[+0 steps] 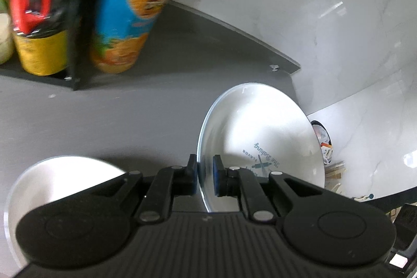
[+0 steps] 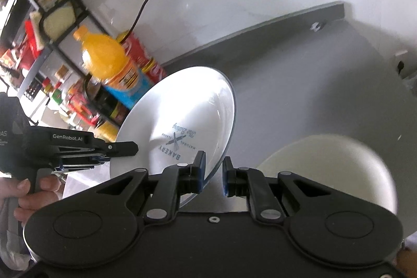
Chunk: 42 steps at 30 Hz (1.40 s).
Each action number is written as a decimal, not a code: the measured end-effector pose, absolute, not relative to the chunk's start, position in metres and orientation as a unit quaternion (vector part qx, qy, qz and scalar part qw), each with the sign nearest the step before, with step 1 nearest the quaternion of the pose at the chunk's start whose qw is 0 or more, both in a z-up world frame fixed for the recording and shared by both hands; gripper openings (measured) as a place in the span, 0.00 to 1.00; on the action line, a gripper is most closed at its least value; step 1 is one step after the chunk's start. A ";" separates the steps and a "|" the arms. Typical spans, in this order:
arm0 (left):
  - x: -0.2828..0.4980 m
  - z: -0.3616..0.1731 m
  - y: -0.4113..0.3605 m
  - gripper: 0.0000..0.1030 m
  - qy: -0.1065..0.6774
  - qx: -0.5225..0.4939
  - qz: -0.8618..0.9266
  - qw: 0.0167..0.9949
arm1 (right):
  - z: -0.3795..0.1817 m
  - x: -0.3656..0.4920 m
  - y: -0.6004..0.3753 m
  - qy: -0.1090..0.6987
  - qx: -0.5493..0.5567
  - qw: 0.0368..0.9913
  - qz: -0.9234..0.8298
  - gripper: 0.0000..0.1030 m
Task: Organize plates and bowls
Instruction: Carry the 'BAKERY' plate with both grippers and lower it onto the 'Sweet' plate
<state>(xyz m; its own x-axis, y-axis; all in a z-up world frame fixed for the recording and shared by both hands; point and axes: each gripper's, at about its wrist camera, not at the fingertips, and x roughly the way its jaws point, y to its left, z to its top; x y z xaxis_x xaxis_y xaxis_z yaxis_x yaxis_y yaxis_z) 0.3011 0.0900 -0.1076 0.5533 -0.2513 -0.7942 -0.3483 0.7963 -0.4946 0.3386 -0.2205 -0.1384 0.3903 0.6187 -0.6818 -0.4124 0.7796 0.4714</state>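
White bakery-logo plate (image 1: 260, 137) is up off the grey bench (image 1: 104, 121), tilted on edge. Left tongs (image 1: 205, 175) pinch its rim; right tongs (image 2: 213, 175) straddle the opposite rim, narrow but not clamped, probably a handoff. Another plate (image 1: 60, 173) lies below.

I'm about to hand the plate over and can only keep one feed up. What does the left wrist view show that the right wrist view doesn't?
Only the left wrist view shows the left tongs clamped on the printed plate rim. Only the right wrist view shows the right tongs open around the opposite rim, a cream bowl and the person's hand. Both show the plate held tilted off the grey counter and the orange juice bottle.
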 end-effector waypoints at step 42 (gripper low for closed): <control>0.181 -0.182 0.172 0.10 0.530 -0.329 0.039 0.781 | -0.184 0.213 -0.132 0.514 0.058 0.813 0.268 0.12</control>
<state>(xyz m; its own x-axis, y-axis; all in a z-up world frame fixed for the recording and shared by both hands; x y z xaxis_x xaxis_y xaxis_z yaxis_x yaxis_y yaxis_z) 0.1814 0.1723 -0.1817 0.4352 -0.2874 -0.8532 -0.4099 0.7806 -0.4720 0.2129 -0.1318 -0.1843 0.3277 0.4961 -0.8041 -0.3764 0.8492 0.3705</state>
